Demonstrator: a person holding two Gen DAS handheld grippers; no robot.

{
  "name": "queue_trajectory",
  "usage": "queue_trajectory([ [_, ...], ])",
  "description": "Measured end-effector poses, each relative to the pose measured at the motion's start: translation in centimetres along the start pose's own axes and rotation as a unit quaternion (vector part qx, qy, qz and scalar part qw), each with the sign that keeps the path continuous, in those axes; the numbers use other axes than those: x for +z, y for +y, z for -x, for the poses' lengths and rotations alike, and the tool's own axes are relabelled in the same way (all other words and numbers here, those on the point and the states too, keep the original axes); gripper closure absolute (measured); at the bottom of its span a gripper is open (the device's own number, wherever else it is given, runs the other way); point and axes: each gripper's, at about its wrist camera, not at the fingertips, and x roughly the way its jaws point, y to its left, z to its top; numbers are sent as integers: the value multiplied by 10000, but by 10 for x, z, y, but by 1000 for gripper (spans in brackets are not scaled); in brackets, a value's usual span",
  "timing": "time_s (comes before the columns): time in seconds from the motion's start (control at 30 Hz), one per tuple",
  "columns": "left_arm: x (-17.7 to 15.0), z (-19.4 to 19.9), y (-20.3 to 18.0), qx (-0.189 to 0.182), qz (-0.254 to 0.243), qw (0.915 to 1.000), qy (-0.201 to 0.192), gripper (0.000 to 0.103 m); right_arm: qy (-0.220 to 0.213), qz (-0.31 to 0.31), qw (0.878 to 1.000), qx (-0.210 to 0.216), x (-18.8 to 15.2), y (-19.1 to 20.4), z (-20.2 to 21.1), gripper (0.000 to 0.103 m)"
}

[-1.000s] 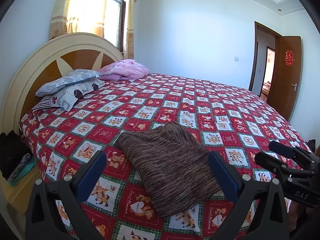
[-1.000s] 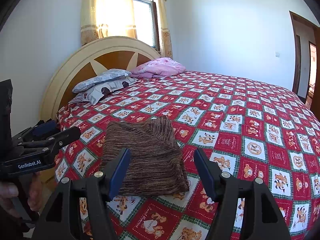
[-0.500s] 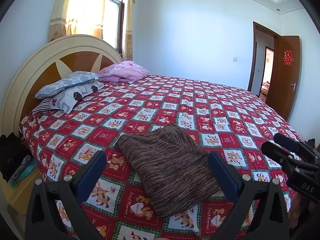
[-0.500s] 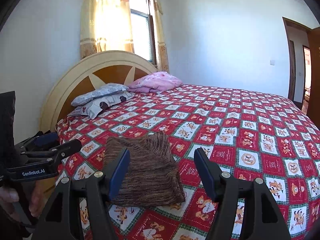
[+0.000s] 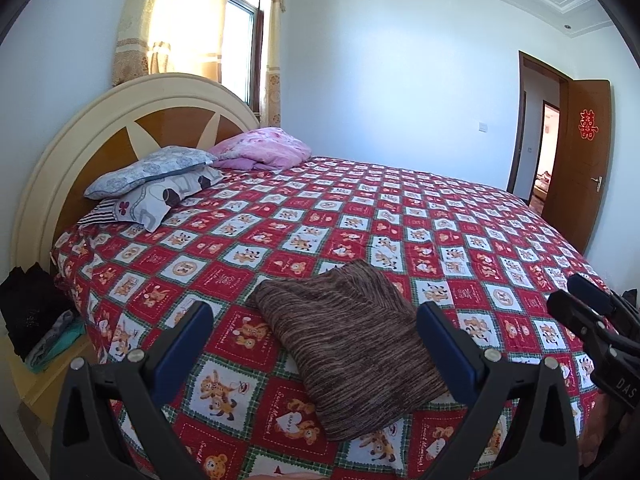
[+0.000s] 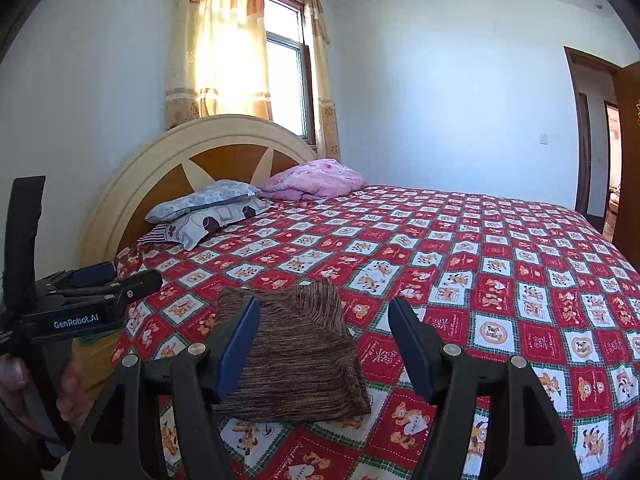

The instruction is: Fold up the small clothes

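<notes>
A folded brown garment (image 5: 344, 344) lies on the red bedspread (image 5: 400, 216) beyond the open, empty left tool (image 5: 316, 336).

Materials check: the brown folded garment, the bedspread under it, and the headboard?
Brown folded garment: looks like soft knit, matte; fine streaky brown and cream lines, limp rounded edges.
Bedspread: probably printed woven cotton, matte; flat red and white bear squares, slight wrinkles.
Headboard: seemingly wood, cream-painted arch with glossy brown panels showing sheen.
</notes>
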Motion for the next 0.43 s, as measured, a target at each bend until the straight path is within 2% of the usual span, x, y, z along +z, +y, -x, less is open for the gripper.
queue_trajectory([
  [0.2,1,-2,8,63,103,9999,5,0,-20,80,10000,33,-2,5,2,35],
  [0.43,0,-1,5,212,-71,9996,-188,0,75,47,9999,61,-6,4,-2,35],
])
